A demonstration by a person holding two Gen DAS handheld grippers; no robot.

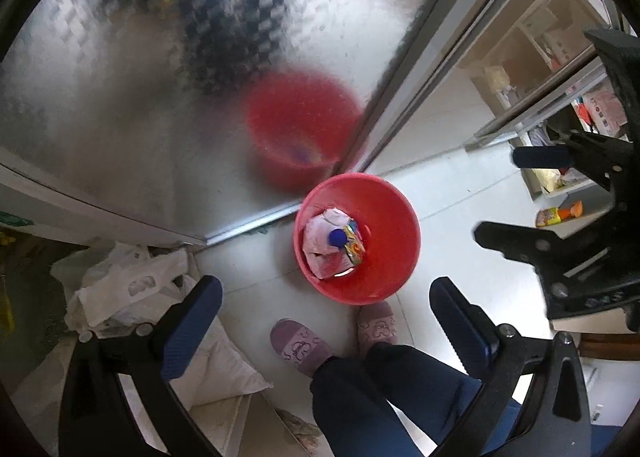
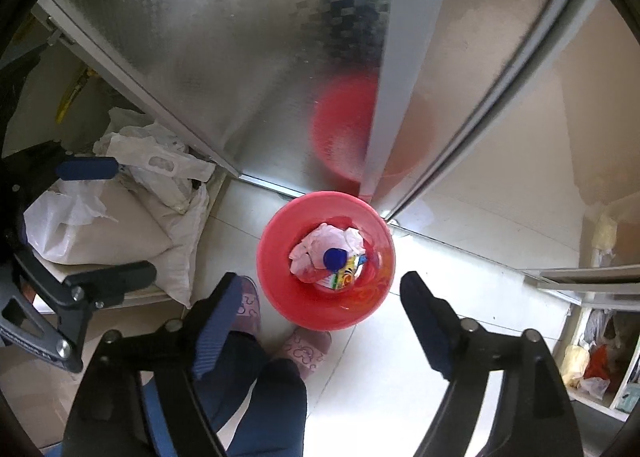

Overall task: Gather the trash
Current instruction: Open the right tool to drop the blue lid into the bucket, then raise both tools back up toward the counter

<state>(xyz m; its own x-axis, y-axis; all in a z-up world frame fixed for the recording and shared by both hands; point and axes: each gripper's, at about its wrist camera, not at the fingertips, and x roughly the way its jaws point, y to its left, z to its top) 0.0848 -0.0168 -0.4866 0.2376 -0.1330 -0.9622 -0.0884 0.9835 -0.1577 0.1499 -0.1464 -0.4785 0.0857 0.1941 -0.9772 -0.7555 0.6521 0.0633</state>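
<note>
Trash lay gathered in one red bucket (image 1: pixel 384 269) that stood on the pale tiled floor (image 1: pixel 448 193), just in front of the corner where two frosted glass door panels (image 1: pixel 168 105) met. Inside the bucket sat one crumpled white wrapper (image 1: pixel 324 241), one bottle with a blue cap (image 1: pixel 338 237) and one brightly printed packet (image 1: pixel 355 243), all pressed together at the bottom. A blurred red reflection of the bucket showed in the glass behind it.

Two purple slippers (image 1: pixel 298 345) stood on the floor just beside the near rim, with dark trouser legs (image 1: pixel 372 389) rising from them.

Above the bucket hung two tools, both pointing steeply down. The left hand-held gripper (image 1: pixel 326 321) was released, its two blue-padded fingers (image 1: pixel 192 329) spread wide with nothing between them. The right hand-held gripper (image 2: pixel 326 321) was likewise released and empty, its jaws well apart; it also appeared at the right edge of the left wrist view.

To the left of the bucket, near the door frame, lay a heap of white plastic bags (image 2: pixel 156 165) on top of one white sack (image 2: pixel 176 257). Shelves (image 1: pixel 540 69) with assorted items stood well apart on the right.
</note>
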